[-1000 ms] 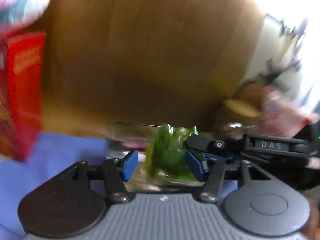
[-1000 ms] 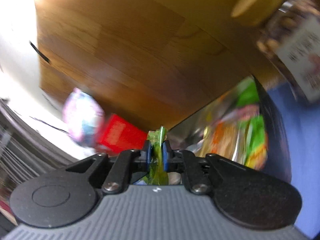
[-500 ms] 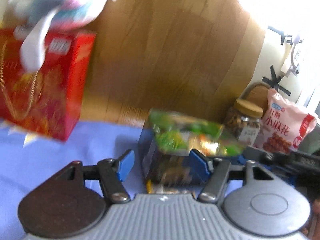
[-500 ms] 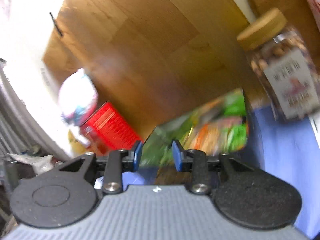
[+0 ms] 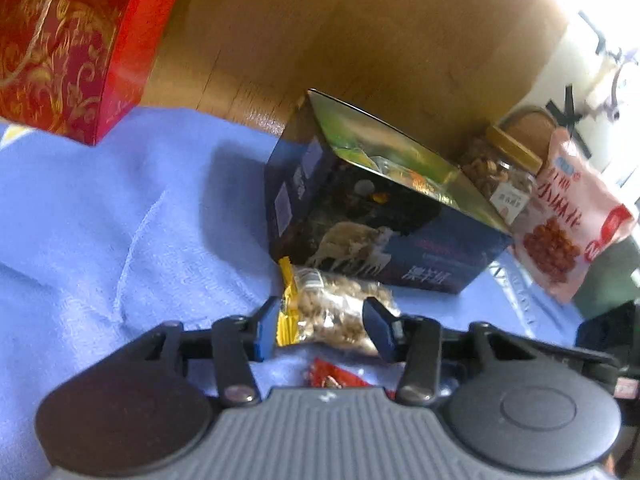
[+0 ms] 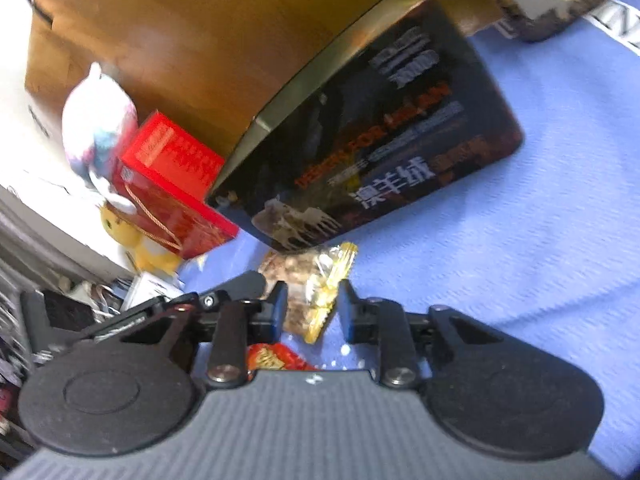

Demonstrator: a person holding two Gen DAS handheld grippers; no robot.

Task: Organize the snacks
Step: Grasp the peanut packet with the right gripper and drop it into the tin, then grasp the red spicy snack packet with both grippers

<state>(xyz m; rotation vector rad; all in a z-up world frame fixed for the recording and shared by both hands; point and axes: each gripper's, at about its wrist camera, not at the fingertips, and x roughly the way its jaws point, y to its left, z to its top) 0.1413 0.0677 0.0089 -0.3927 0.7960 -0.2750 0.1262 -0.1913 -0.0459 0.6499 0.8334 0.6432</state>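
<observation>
A clear packet of brown snacks [image 5: 336,316] with a yellow sealed edge lies on the blue cloth [image 5: 120,220], just in front of the dark blue box [image 5: 384,236]. The box's top is open, with packets inside. My left gripper [image 5: 324,328] is low over the cloth, its jaws closing with the packet between them, the pads not clearly pressing it. My right gripper [image 6: 313,310] straddles the packet's yellow end [image 6: 326,292]; its jaws are also closing, with gaps on both sides. A red packet [image 5: 332,376] lies just under both grippers.
A red gift box [image 5: 68,40] stands at the back left, with a soft toy [image 6: 96,116] beside it. A nut jar [image 5: 500,172] and a pink snack bag [image 5: 560,220] stand right of the blue box. A wooden panel [image 5: 360,40] closes the back.
The right gripper let go of the green packet it held over the box. Both grippers came down to the cloth and now bracket the clear packet in front of the box.
</observation>
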